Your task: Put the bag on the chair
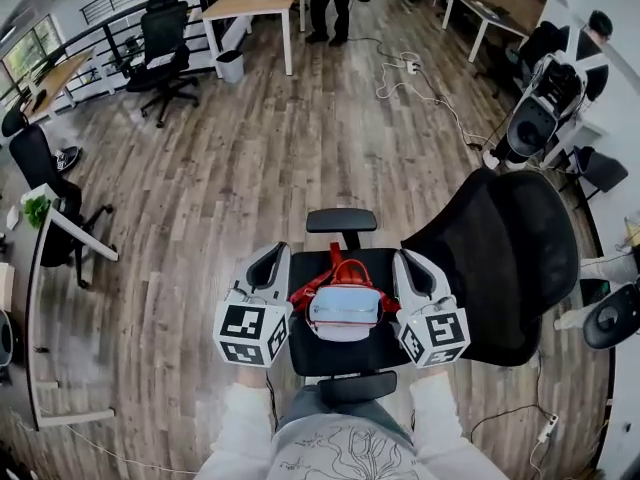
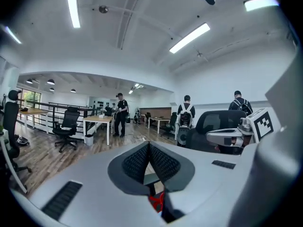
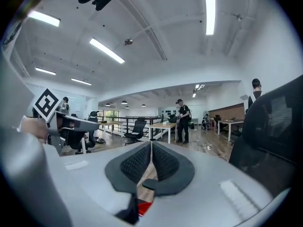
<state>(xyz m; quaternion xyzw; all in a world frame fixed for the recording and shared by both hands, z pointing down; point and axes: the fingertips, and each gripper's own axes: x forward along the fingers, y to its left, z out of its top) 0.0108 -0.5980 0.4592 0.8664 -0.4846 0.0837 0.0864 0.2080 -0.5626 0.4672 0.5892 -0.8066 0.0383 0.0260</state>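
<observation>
The bag [image 1: 345, 308] sat on the chair [image 1: 500, 258] seat in the lower middle of the frame, between the left claw [image 1: 270, 264] and right claw [image 1: 412, 266], both closed on nothing, so the job looked done and they only needed to back away.

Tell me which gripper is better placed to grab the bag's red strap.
Left, narrowly. The bag sits on the chair between both grippers, and its red strap runs out toward the left gripper. The right gripper flanks the other side. Both are shut and must open first.
</observation>
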